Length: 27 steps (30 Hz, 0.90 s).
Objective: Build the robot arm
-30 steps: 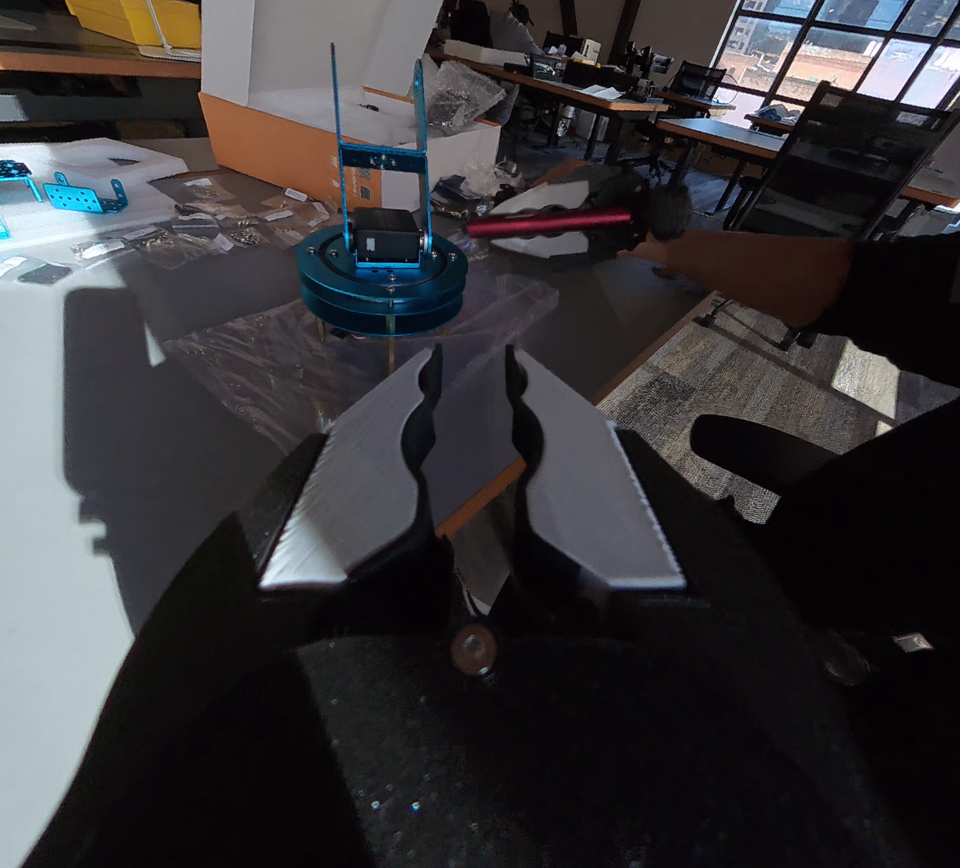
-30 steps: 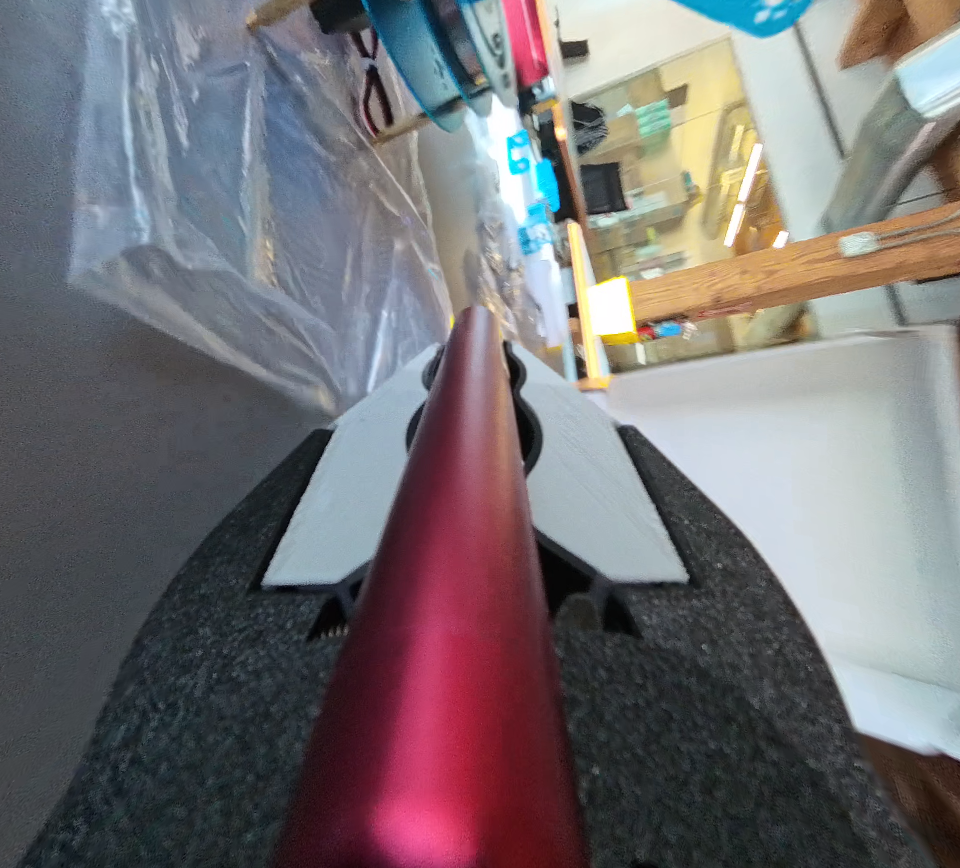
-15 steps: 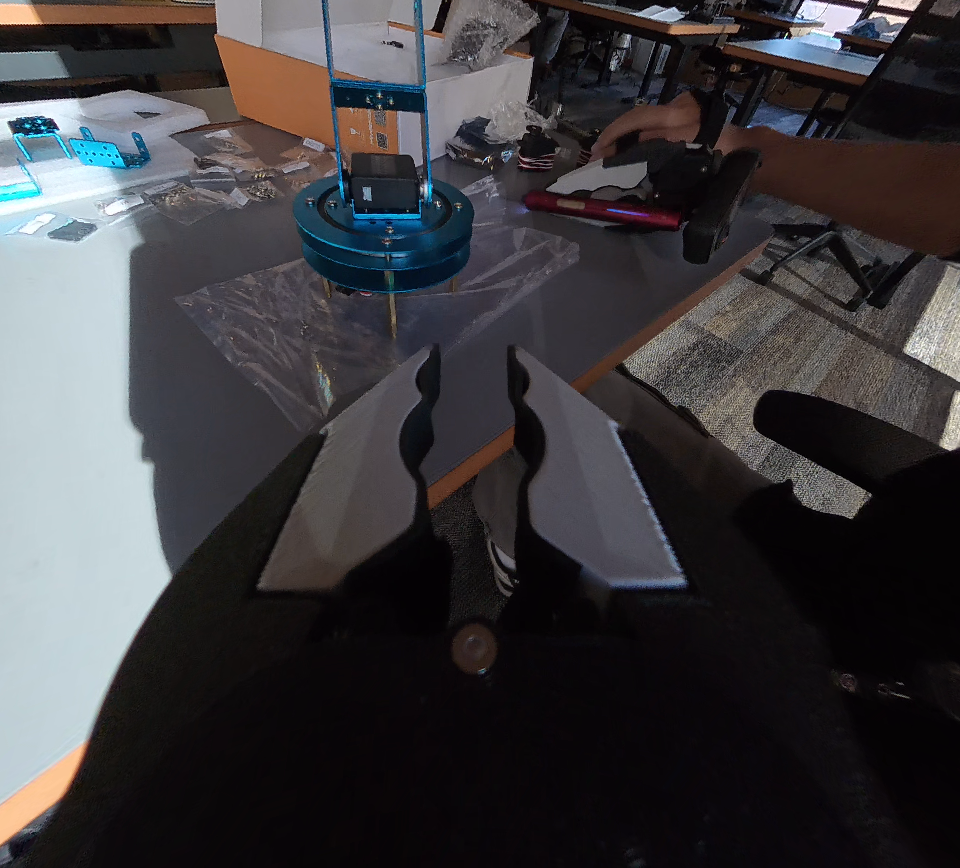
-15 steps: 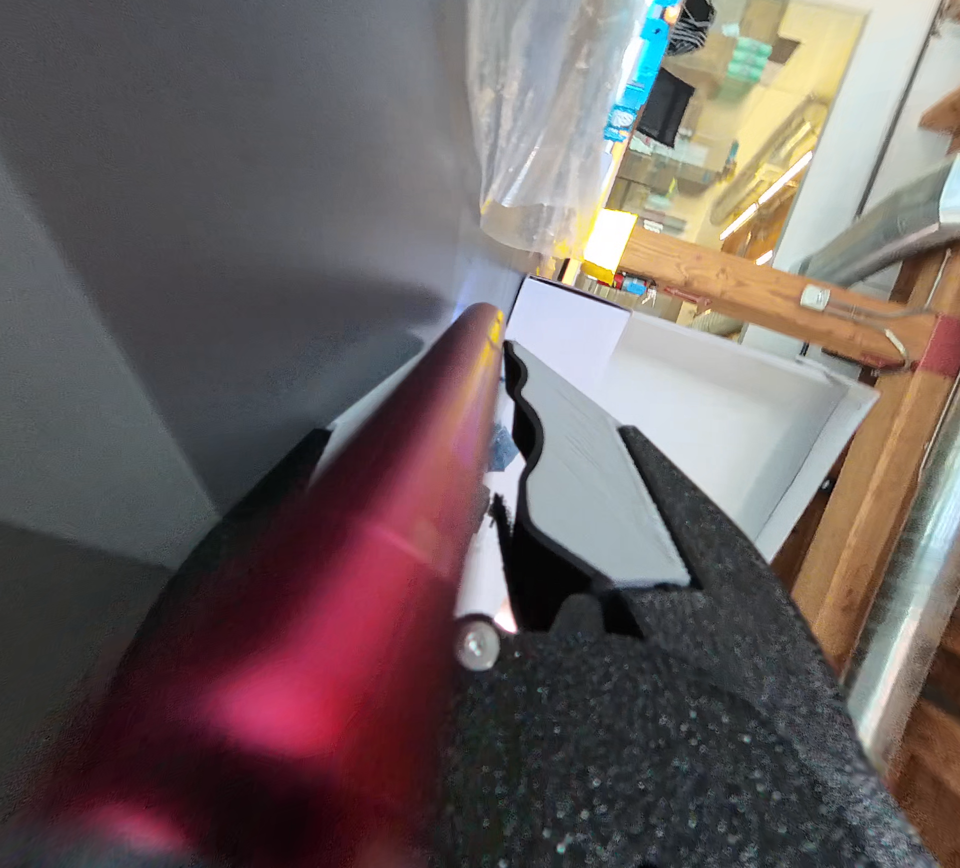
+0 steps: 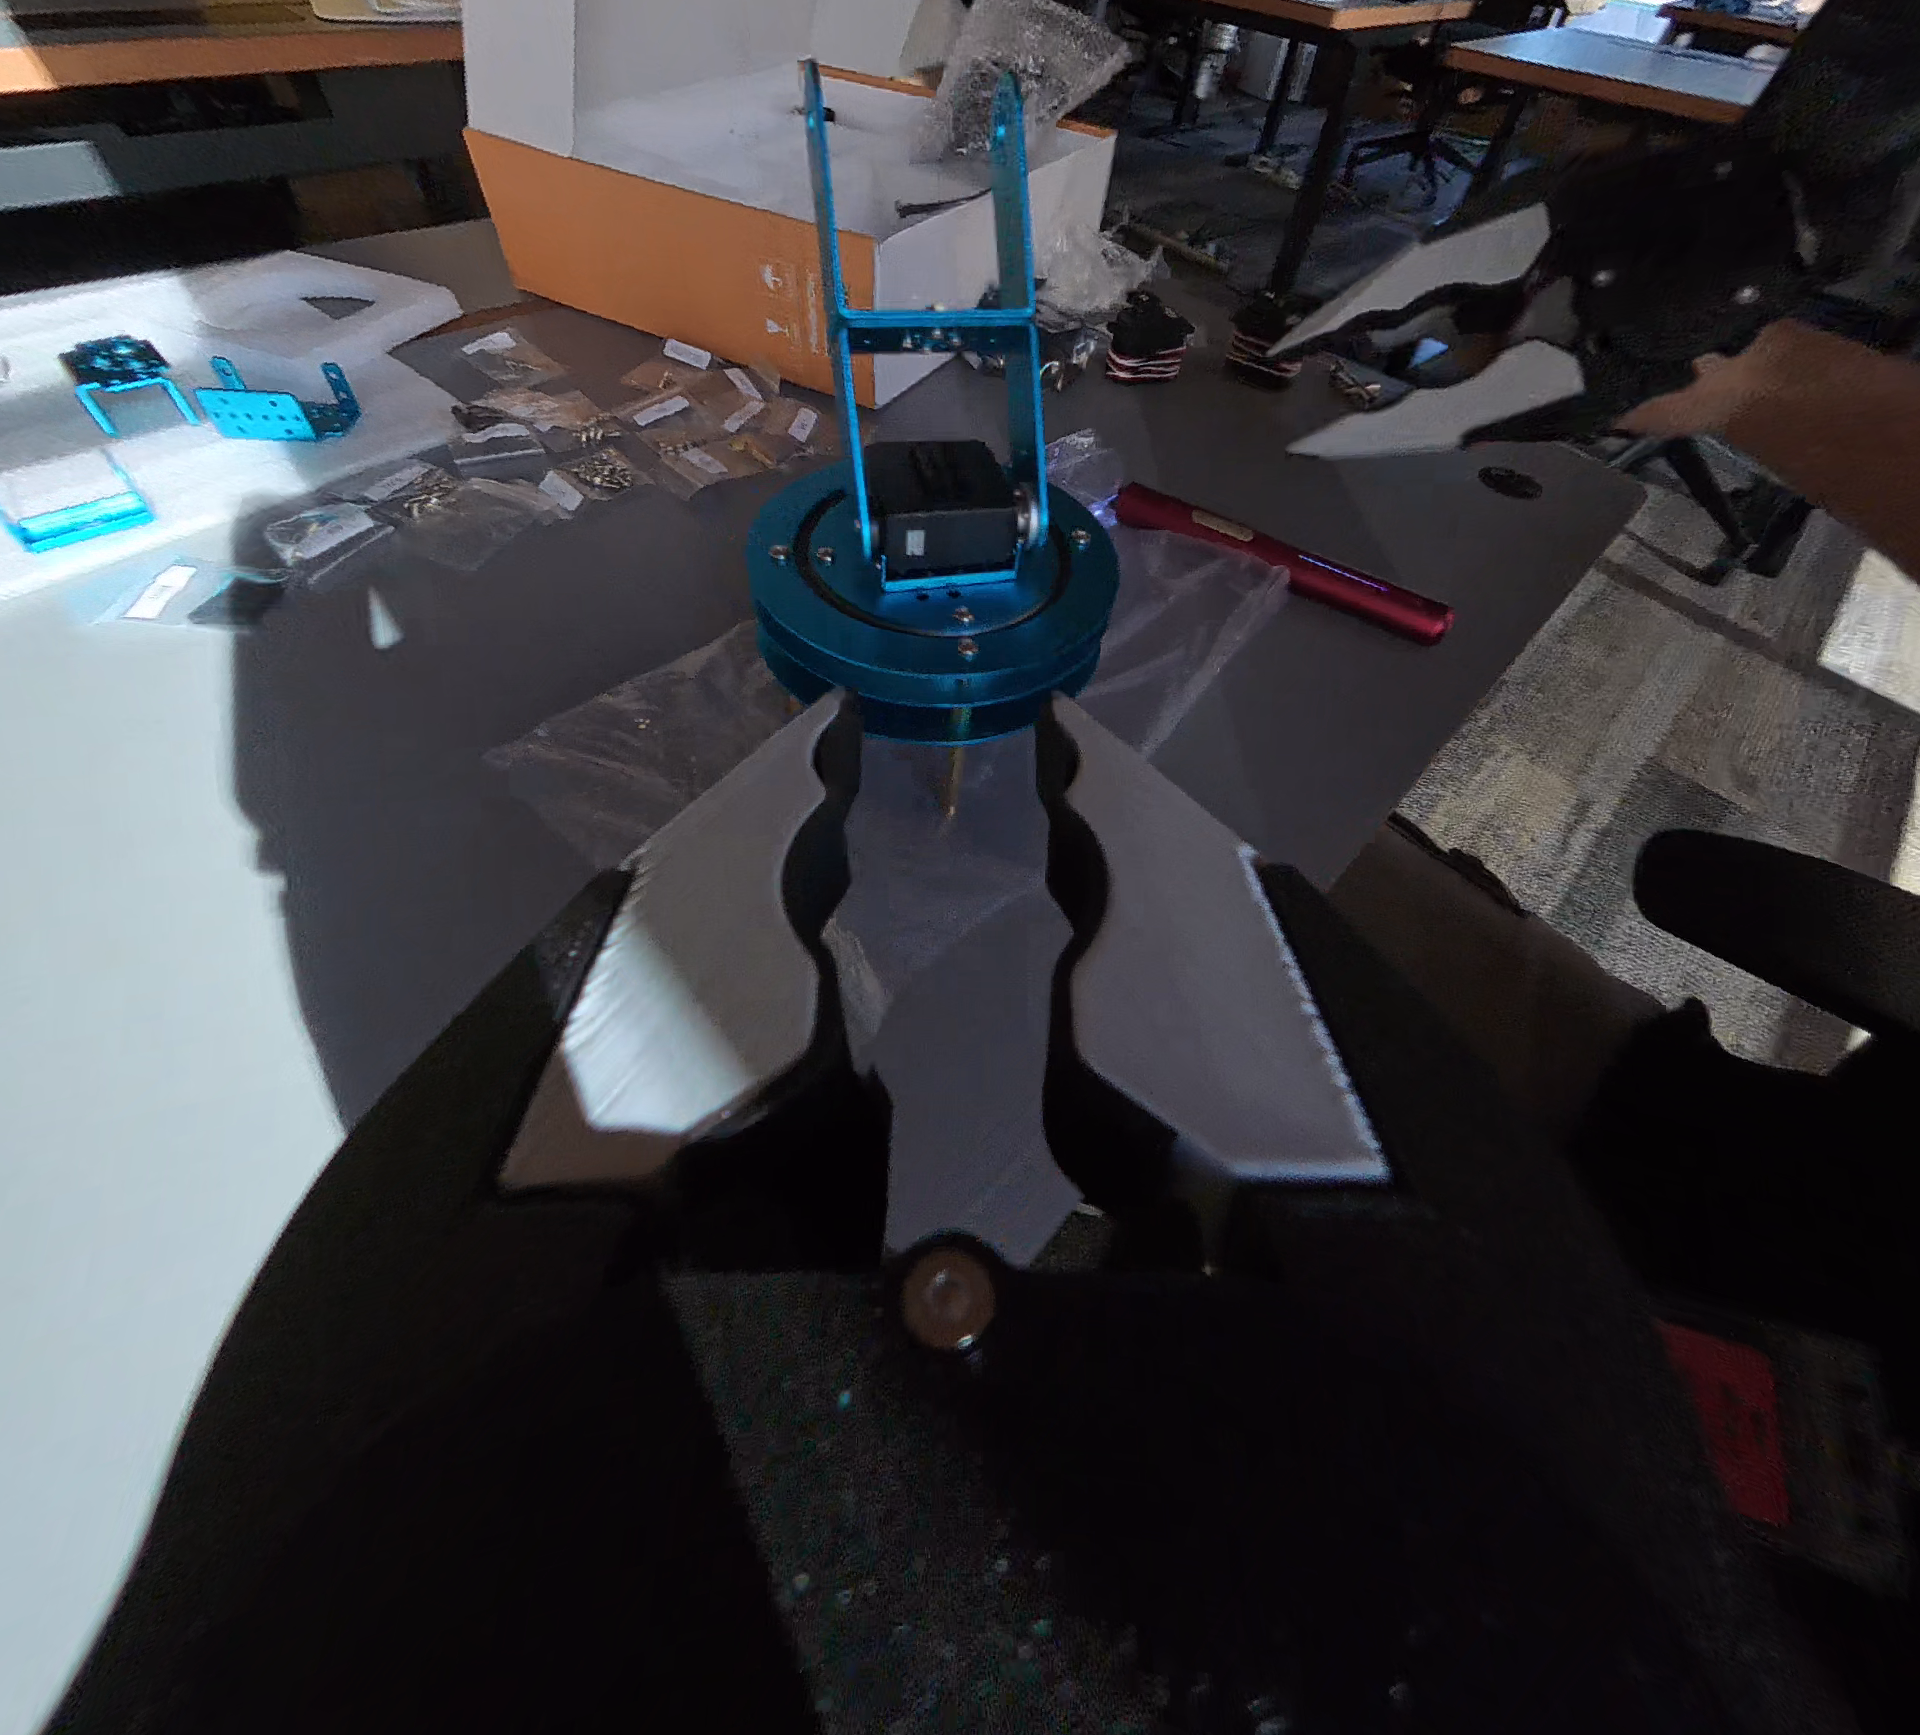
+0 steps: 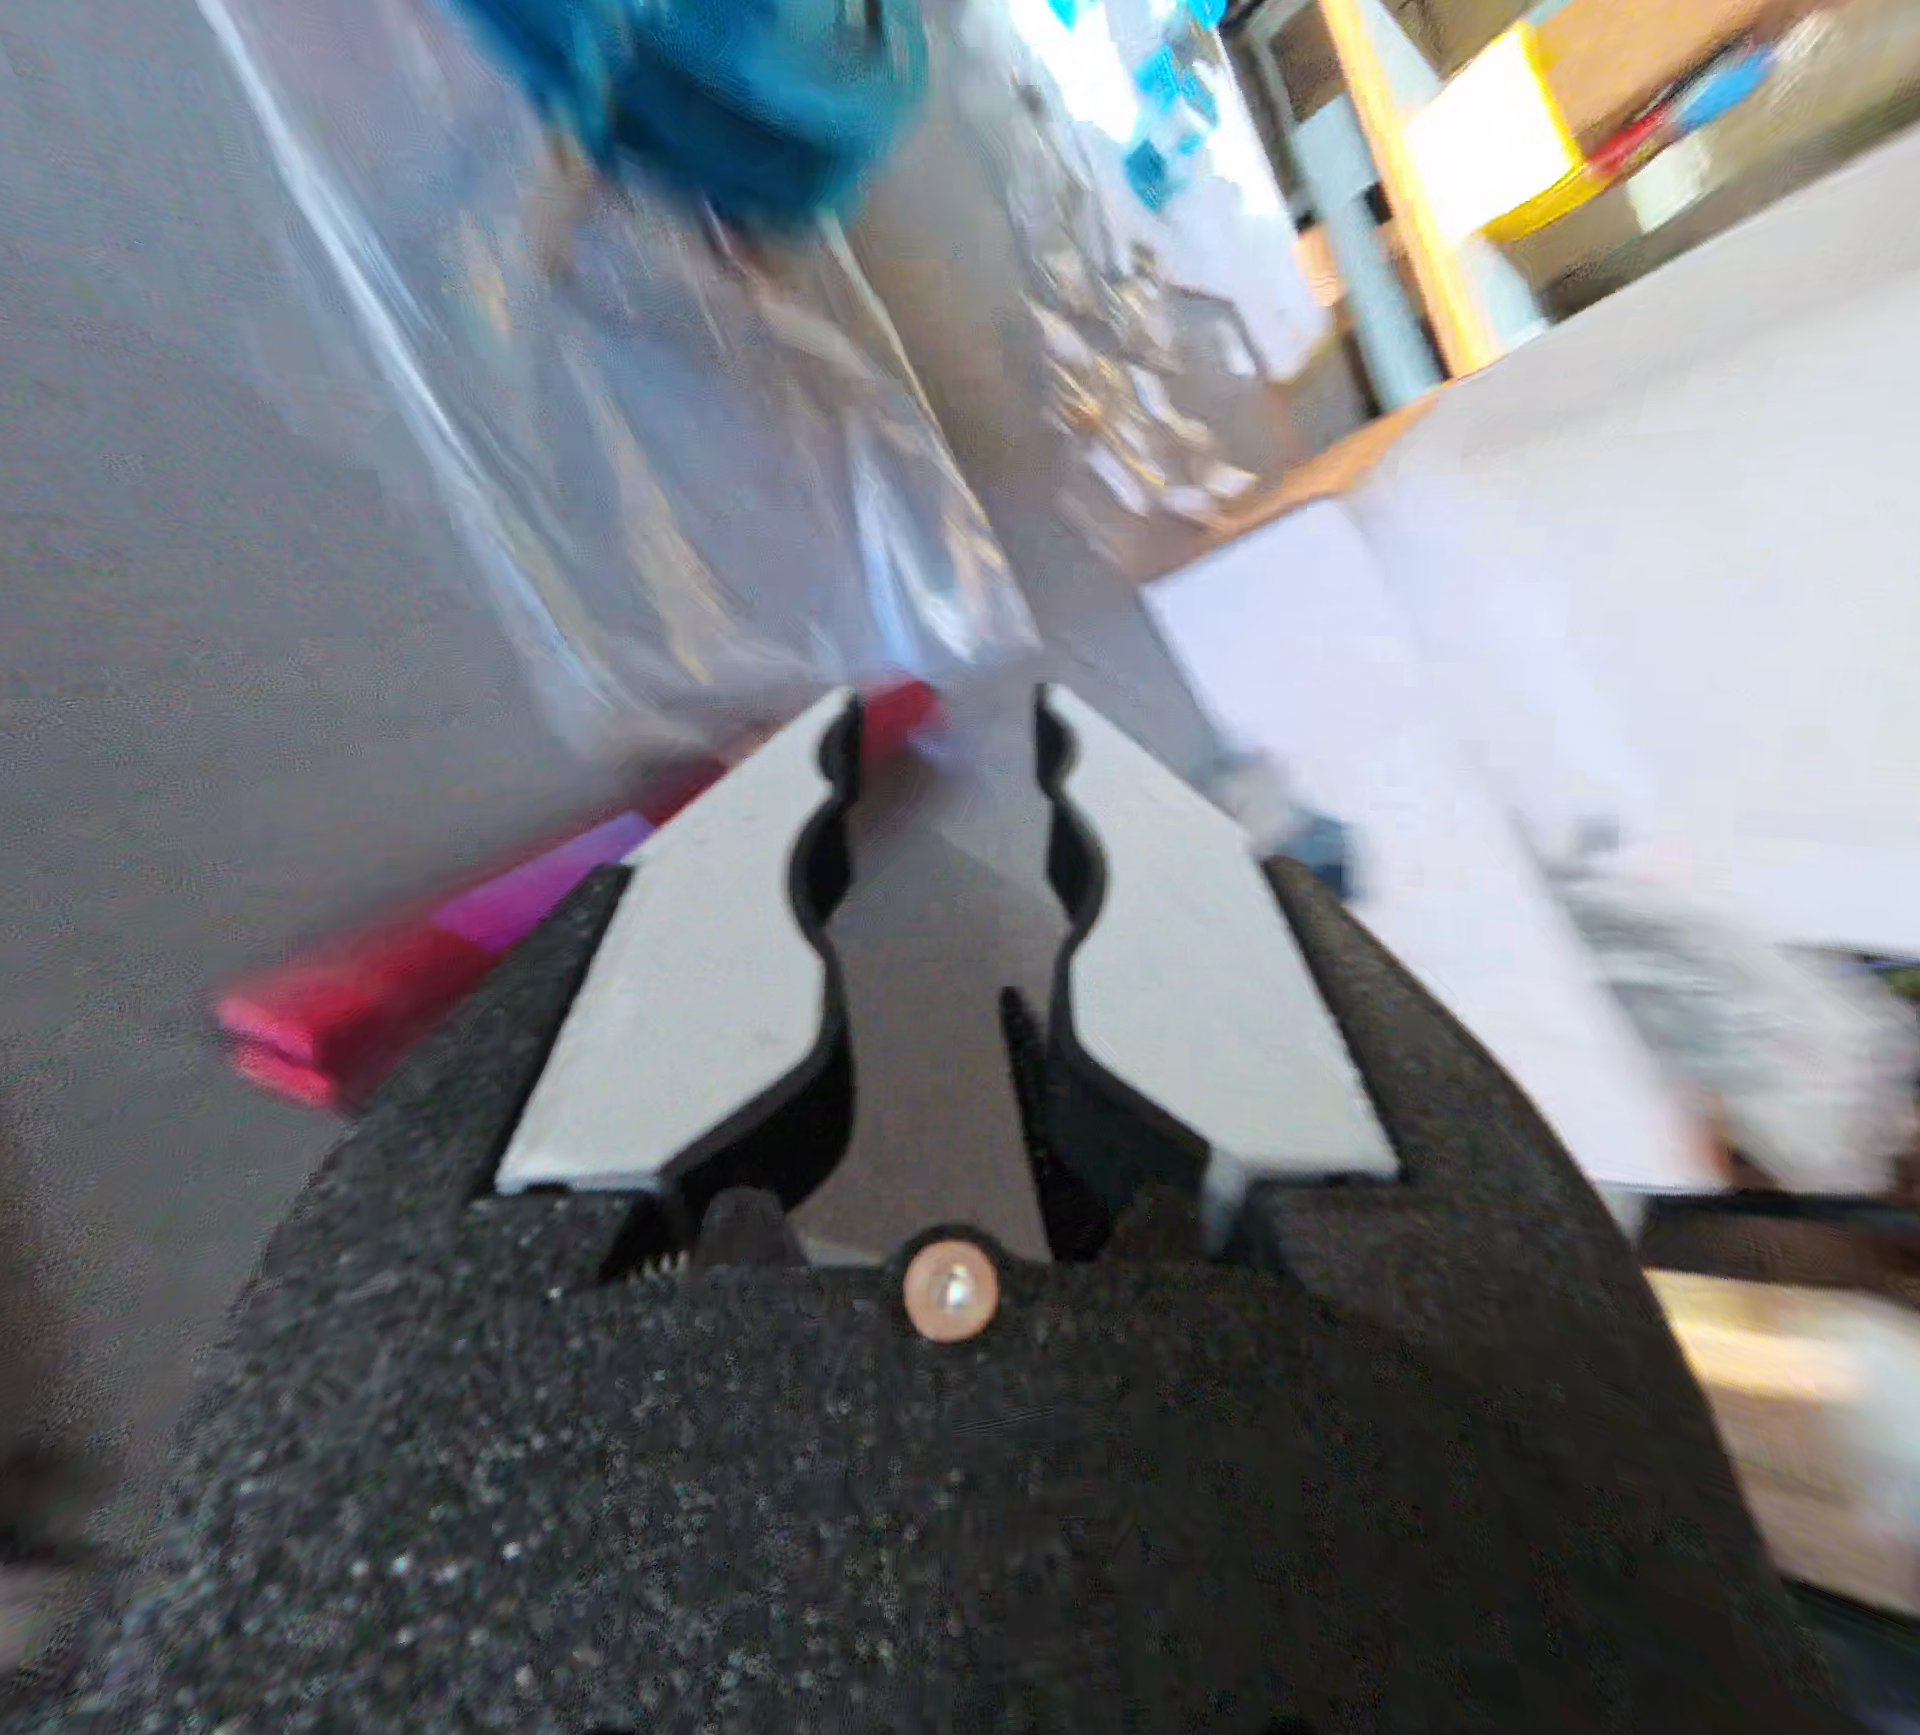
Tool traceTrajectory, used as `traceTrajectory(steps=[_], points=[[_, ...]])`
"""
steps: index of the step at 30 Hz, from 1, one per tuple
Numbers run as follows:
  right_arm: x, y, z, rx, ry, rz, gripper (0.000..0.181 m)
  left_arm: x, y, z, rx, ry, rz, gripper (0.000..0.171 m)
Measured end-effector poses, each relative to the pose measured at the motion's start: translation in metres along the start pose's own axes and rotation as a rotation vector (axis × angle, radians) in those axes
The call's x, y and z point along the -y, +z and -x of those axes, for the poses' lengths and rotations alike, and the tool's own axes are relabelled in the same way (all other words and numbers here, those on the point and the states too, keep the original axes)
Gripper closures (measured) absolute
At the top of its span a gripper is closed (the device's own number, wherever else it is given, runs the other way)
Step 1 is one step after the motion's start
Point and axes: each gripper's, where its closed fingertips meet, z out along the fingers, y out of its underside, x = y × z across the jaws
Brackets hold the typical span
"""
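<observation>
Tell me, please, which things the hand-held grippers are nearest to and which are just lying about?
At the grippers: left hand-held gripper, right hand-held gripper, blue turntable assembly, red tool.
Lying about: blue brackets, screw packets, open box, servos.

Right tool (image 6: 948,709) up front, its two pale fingers (image 6: 717,937) spread apart with nothing between them. A red rod (image 6: 416,968) lies on the grey surface (image 6: 156,542) at eight o'clock, partly hidden behind the left finger. Clear plastic sheet (image 6: 644,459) stretches toward twelve, and a blurred blue round assembly (image 6: 665,12) sits on it at eleven. White box (image 6: 1558,605) at three o'clock.
</observation>
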Motion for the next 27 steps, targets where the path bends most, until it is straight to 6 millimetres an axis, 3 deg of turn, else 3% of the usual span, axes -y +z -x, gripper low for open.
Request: traceTrajectory(steps=[1, 3, 5, 6, 8, 11, 14, 17, 21, 27], points=[[0.016, -0.003, 0.016, 0.046, 0.16, -0.034, 0.145, 0.005, 0.009, 0.011, -0.034, -0.012, 0.012, 0.134], [0.031, -0.003, 0.056, 0.183, 0.298, -0.024, 0.122, 0.017, 0.031, 0.025, -0.146, -0.02, 0.038, 0.125], [0.058, 0.002, 0.081, 0.31, 0.494, -0.072, 0.121, 0.024, 0.053, 0.034, -0.268, -0.014, 0.083, 0.113], [0.07, 0.01, 0.089, 0.368, 0.582, -0.067, 0.107, 0.026, 0.064, 0.039, -0.318, -0.023, 0.109, 0.112], [0.084, 0.034, 0.085, 0.377, 0.685, -0.037, 0.089, 0.023, 0.079, 0.041, -0.461, -0.077, 0.192, 0.111], [0.103, 0.062, 0.076, 0.392, 0.767, -0.051, 0.074, 0.006, 0.085, 0.046, -0.595, -0.112, 0.32, 0.092], [0.097, 0.091, 0.073, 0.297, 0.653, 0.03, 0.068, -0.024, 0.078, 0.046, -0.64, -0.015, 0.393, 0.076], [0.091, 0.11, 0.086, 0.307, 0.604, 0.094, 0.065, -0.048, 0.087, 0.043, -0.634, 0.091, 0.442, 0.069], [0.088, 0.123, 0.088, 0.313, 0.567, 0.131, 0.067, -0.058, 0.098, 0.024, -0.704, 0.124, 0.464, 0.078], [0.083, 0.116, 0.079, 0.405, 0.522, 0.191, 0.07, -0.044, 0.102, 0.016, -0.617, 0.159, 0.441, 0.084]])
